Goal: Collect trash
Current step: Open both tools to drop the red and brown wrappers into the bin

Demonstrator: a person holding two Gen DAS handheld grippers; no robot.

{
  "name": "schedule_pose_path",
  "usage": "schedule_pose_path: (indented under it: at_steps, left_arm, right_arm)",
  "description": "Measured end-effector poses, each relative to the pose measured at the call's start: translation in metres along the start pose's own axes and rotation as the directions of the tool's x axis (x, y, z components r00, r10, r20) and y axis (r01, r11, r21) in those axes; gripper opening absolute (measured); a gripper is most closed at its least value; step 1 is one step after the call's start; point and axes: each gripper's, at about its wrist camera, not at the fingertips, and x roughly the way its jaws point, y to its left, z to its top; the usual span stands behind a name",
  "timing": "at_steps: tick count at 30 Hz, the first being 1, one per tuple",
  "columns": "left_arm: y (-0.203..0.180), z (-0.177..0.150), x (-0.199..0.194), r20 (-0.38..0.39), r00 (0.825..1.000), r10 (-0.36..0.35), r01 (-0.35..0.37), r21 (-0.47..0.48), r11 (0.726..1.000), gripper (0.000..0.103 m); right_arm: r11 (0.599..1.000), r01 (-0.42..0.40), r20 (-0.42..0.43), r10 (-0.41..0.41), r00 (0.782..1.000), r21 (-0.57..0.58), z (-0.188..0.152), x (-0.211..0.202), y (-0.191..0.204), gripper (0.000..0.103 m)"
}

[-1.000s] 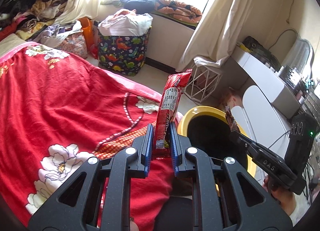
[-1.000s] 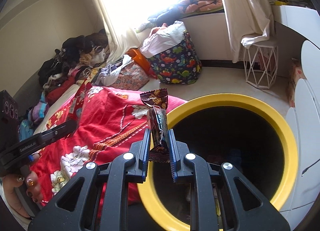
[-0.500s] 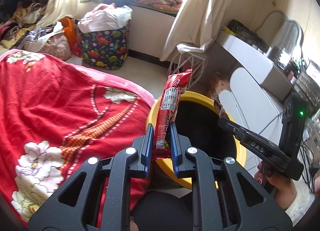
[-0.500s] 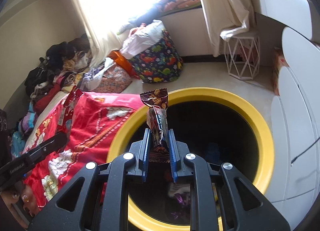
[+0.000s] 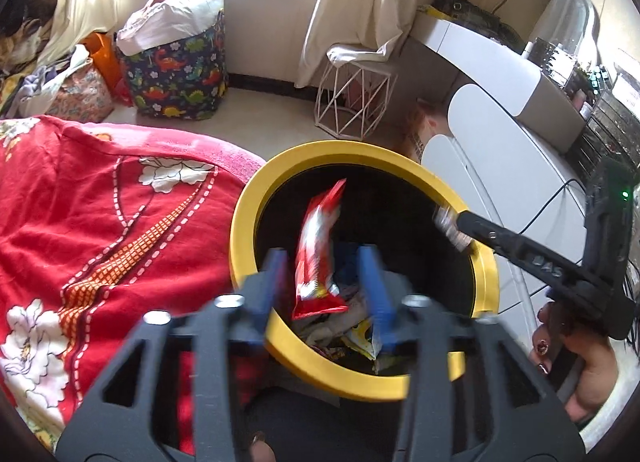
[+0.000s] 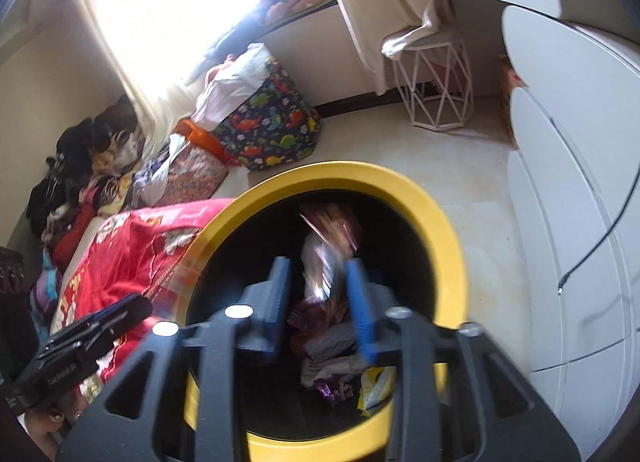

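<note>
left wrist | left gripper (image 5: 326, 282) jaws apart over yellow bin (image 5: 280, 190), red wrapper (image 5: 318, 258) loose | right gripper (image 6: 318, 294) likewise spread

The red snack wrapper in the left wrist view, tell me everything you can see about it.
The red snack wrapper is a long, glossy, crinkled packet, red with a white panel and some yellow near its lower end. It stands nearly upright, motion-blurred, between the spread blue fingers of the left gripper, with a visible gap on each side, so it looks released. It hangs over the dark mouth of the yellow-rimmed bin, above other litter inside.
</note>
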Motion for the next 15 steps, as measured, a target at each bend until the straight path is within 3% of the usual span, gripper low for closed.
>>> schedule_pose_path:
  at_steps: [3, 5, 8, 11, 15]
  left_arm:
    - [0.000, -0.001, -0.005, 0.020, 1.000, 0.000, 0.000, 0.002, 1.000, 0.056]
    - [0.002, -0.001, -0.011, 0.037, 0.999, 0.008, -0.007, -0.005, 1.000, 0.074]
    - [0.008, -0.004, -0.026, 0.074, 0.997, 0.023, -0.021, -0.025, 0.999, 0.078]
    - [0.012, -0.006, -0.041, 0.116, 0.992, 0.053, -0.048, -0.040, 0.998, 0.091]
    - [0.024, -0.012, -0.070, 0.187, 0.977, 0.104, -0.093, -0.067, 0.993, 0.092]
  right_arm:
    - [1.000, 0.003, 0.016, -0.003, 1.000, -0.006, -0.002, -0.008, -0.002, 0.050]
    - [0.999, 0.003, 0.026, -0.002, 1.000, -0.033, -0.005, -0.013, 0.002, 0.055]
    - [0.997, -0.009, 0.058, 0.014, 0.998, -0.075, -0.007, -0.023, 0.009, 0.064]
    - [0.992, -0.002, 0.108, 0.016, 0.994, -0.127, -0.010, -0.035, 0.022, 0.076]
    - [0.980, 0.011, 0.196, 0.030, 0.980, -0.201, -0.019, -0.054, 0.042, 0.089]
